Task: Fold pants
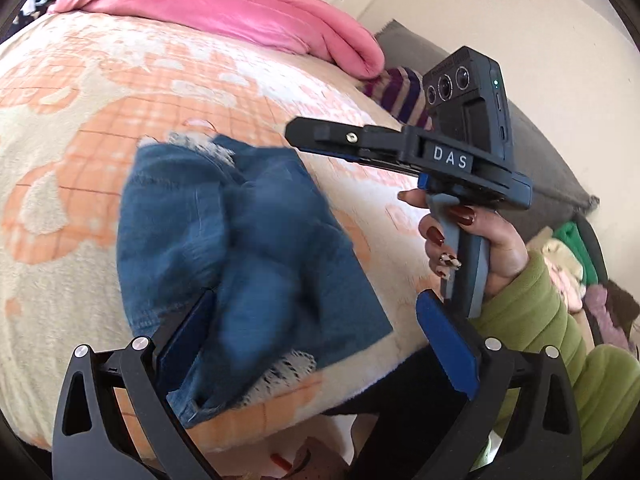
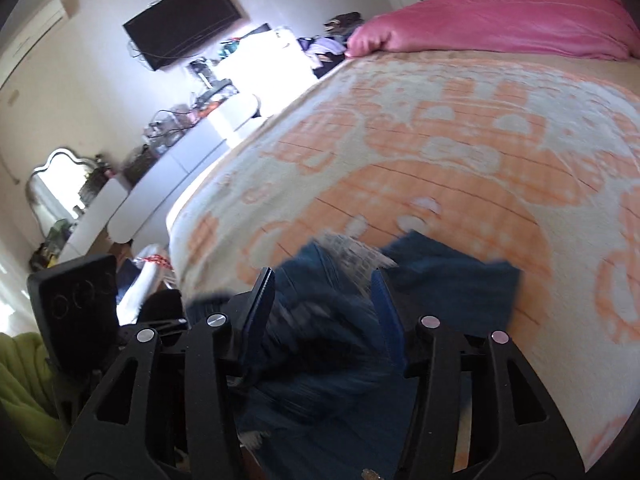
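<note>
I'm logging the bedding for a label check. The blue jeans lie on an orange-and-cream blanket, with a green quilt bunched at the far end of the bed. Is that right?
Not quite: the quilt bunched at the far end of the bed is pink, not green, as the left wrist view shows. The rest holds: the blue jeans lie on the orange-and-cream blanket.

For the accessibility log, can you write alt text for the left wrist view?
Blue jeans lie bunched, partly folded, on an orange-and-cream blanket, between the open fingers of the left tool. To the right, a hand in a green sleeve holds the right tool above the blanket. A pink duvet lies at the far end.
</note>
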A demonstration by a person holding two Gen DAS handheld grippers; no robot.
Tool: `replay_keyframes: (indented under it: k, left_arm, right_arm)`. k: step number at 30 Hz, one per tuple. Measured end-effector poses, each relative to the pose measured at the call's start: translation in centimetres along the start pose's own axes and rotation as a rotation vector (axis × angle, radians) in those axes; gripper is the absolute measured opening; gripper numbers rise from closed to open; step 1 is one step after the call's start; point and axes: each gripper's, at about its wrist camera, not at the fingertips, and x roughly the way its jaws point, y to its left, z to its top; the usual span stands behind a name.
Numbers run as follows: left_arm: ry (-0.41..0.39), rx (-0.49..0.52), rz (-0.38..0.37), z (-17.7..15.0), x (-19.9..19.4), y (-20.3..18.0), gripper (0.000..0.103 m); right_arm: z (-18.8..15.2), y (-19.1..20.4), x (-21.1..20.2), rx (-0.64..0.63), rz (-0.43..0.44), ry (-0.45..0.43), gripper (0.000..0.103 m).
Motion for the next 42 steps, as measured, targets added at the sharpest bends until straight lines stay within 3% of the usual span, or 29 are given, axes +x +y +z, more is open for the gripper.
replay_keyframes:
  k: [5,7,9,11,16,18,20,28,34,42]
  left_arm:
    - [0.056,0.066,0.044,0.3,2.5,-1.3,0.099]
    - [0.078,0.077,0.05,0.5,3.2,-1.6,0.099]
    - [0.078,0.072,0.042,0.9,3.7,-2.3,0.099]
    - [0.077,0.071,0.044,1.1,3.4,-2.0,0.099]
    - [0.06,0.078,0.041,1.2,2.0,-2.0,0.099]
    - [0.053,0.082,0.04,-1.0,1.0,-1.0,0.099]
    - [0.036,0.087,0.04,-1.8,-0.5,-1.4,0.099]
    - [-0.018,0.123,0.095,-1.8,-3.5,-1.1,0.099]
    - [-0.043,0.113,0.168,-1.2,-4.7,0.4,0.099]
    - [-0.046,0.097,0.241,0.8,-4.2,3.0,0.099]
  right_arm:
    - [-1.8,-0.3,0.6,-0.011,-0.066,0.059,0.044]
    - [-2.6,-1.0,1.5,-0.013,-0.135,0.108,0.044]
    - [-3.1,-1.8,2.3,0.004,-0.185,0.141,0.052]
    - [-3.4,-2.3,2.2,0.031,-0.178,0.139,0.054]
    - [-3.2,-1.0,0.6,0.007,-0.18,0.092,0.057]
    - [-3.0,-0.5,-0.7,0.009,-0.18,0.059,0.063]
    - [-2.9,0.0,-1.9,0.009,-0.187,0.019,0.075]
    - [-3.6,2.6,-7.3,-0.029,-0.206,-0.154,0.092]
    - [-5.8,4.7,-9.7,-0.075,-0.229,-0.197,0.093]
    - [-9.7,8.1,-8.6,-0.188,-0.243,-0.158,0.093]
